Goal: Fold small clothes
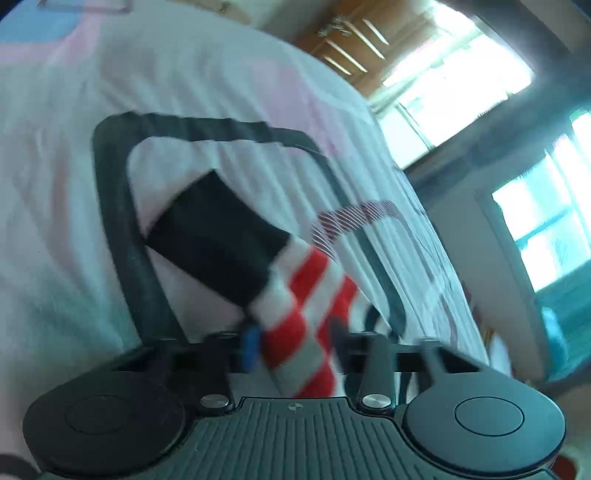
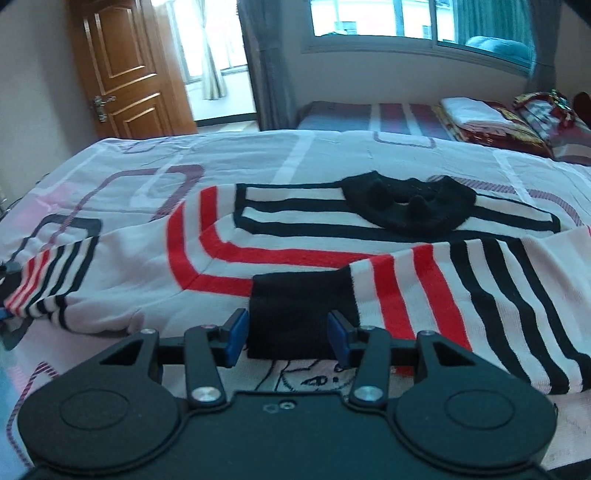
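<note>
A small white sweater [image 2: 229,236] with red and black stripes lies spread on the bed. My left gripper [image 1: 295,338] is shut on one striped sleeve [image 1: 310,295]; that sleeve's black cuff [image 1: 218,236] sticks out beyond the fingers, above the sheet. This view is blurred. The same sleeve [image 2: 40,288] shows at the far left of the right wrist view. My right gripper [image 2: 288,336] stands open low over the other sleeve [image 2: 461,295]. Its black cuff [image 2: 299,314] lies flat between the blue pads [image 2: 236,332], unbunched.
A black knitted piece [image 2: 406,206] rests on the sweater's far side. The bed sheet [image 2: 295,155] is pale with printed rectangles. Beyond it stand a second bed with folded bedding [image 2: 476,114], a brown door [image 2: 125,66] and windows [image 2: 406,18].
</note>
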